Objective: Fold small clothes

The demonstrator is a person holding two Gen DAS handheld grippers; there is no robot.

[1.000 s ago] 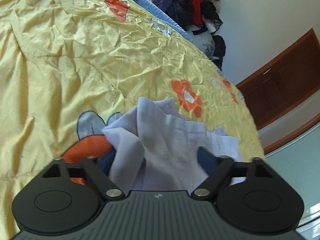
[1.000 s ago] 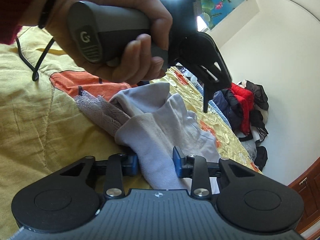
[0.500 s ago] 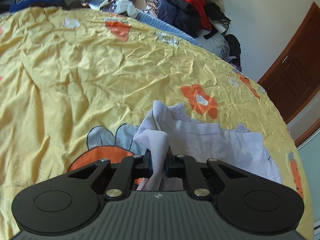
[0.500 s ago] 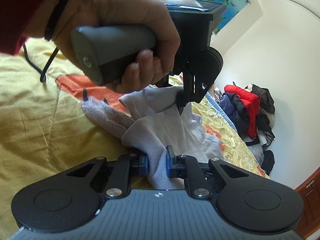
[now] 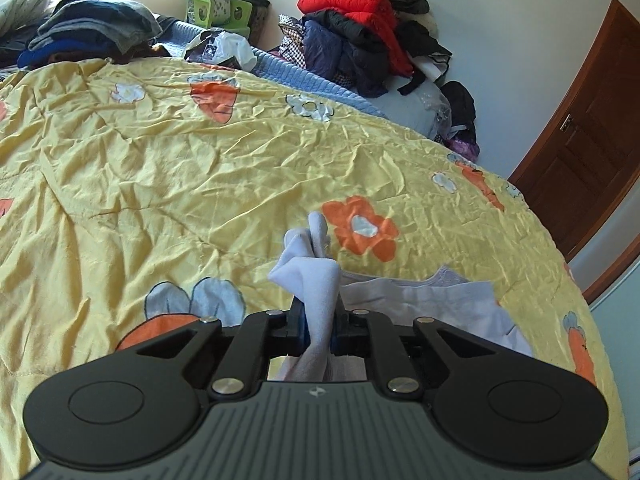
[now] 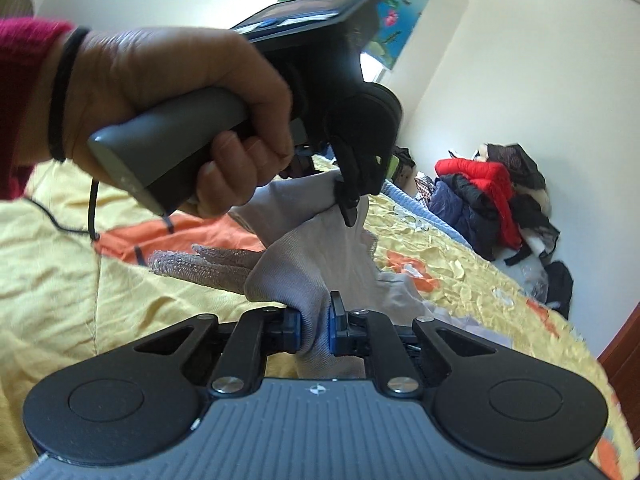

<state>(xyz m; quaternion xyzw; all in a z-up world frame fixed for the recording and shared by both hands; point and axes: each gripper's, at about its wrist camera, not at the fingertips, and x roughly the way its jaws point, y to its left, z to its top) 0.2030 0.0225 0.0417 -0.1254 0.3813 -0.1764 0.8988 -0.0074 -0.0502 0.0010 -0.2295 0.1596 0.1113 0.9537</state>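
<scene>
Gripping the grey handle of the left gripper (image 6: 352, 200) with a bare hand (image 6: 168, 108), red sleeve and black band at the wrist. Squeezing a bunch of the soft pale cloth (image 6: 304, 256) between its black fingers, tight. Pinching the same cloth (image 5: 320, 280) in the right gripper (image 6: 314, 330) too, blue pads (image 6: 294, 330) nearly together and closing on the fold. Hanging between both grippers, lacy edge (image 6: 200, 264) drooping, the rest lying on the wrinkly yellow flower blanket (image 5: 160, 168). Sitting behind: piled jackets (image 5: 360, 40), white wall, brown door (image 5: 580, 160).
</scene>
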